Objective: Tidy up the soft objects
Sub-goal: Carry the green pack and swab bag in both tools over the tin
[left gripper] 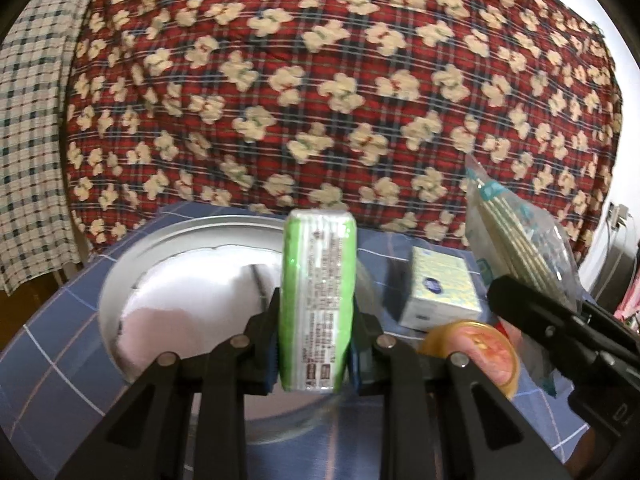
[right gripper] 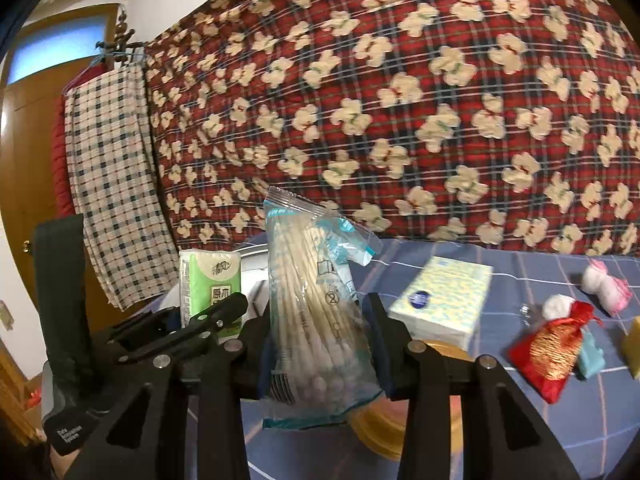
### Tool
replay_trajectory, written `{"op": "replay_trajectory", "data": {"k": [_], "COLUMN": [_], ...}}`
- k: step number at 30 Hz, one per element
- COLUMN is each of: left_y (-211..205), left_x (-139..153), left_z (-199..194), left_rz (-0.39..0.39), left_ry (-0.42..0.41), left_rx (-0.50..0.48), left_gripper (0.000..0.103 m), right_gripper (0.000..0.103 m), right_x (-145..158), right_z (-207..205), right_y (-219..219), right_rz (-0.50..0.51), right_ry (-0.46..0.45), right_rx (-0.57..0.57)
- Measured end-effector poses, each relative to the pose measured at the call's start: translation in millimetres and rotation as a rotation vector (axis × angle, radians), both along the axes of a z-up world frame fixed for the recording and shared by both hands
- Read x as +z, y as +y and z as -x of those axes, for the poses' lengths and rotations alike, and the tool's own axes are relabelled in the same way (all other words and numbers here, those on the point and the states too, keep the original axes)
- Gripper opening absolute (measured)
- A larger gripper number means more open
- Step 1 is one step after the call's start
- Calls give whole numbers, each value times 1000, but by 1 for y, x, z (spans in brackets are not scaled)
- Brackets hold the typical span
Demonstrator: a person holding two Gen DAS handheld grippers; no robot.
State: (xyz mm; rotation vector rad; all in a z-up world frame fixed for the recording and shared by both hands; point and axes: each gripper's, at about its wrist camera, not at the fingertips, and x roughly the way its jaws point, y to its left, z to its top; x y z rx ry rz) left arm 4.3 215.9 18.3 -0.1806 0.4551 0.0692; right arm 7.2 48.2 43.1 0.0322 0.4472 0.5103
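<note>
The table under a blue checked cloth (right gripper: 540, 276) ends at its far edge just in front of a hanging red plaid quilt (left gripper: 340, 80) printed with cream bears, which closes off the whole back of the scene. At the left, a cream-and-dark checked cloth (right gripper: 112, 200) hangs beside the quilt, with a wooden door (right gripper: 28, 152) behind it. The widest bare stretch of tablecloth lies in the middle right, between the yellow-patterned tissue box (right gripper: 444, 304) and the small items at the right edge.

The left gripper (left gripper: 316, 320) is clamped on a green tissue pack (left gripper: 318, 300), held upright on its narrow edge above the near rim of a round metal basin (left gripper: 120, 280). The basin sits at the left of the table; its inside shows only bright reflections, and I cannot tell whether anything lies in it.

The right gripper (right gripper: 320, 336) squeezes a clear bag of cotton swabs (right gripper: 316, 312), standing upright with its sealed top tilted right. Both grippers sit close side by side, each visible in the other's view.

Below the bag rests a round gold-rimmed tin (left gripper: 476, 344) with a red lid, touching the tissue box. To the right lie 1 red-and-gold pouch (right gripper: 548, 352), 2 white cotton balls (right gripper: 558, 306) and a pink-wrapped bundle (right gripper: 608, 284), set apart from each other.
</note>
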Motion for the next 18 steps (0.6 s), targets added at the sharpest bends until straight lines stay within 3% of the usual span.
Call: {"op": "replay_trajectory", "data": {"k": [9,18], "left_y": [44,88], "left_x": [-4,-13], "left_z": [0,-2], "left_rz": [-3,44], "left_ry": [2,18], "left_rx": [109,183], "left_gripper": [24,24], "right_gripper": [43,43], "right_x": [-3,-11], "right_z": [-10,-24], "right_y": [37,56], "right_rz": [5,35], "right_ry": [-19,-27], "right_rx": [33,17]}}
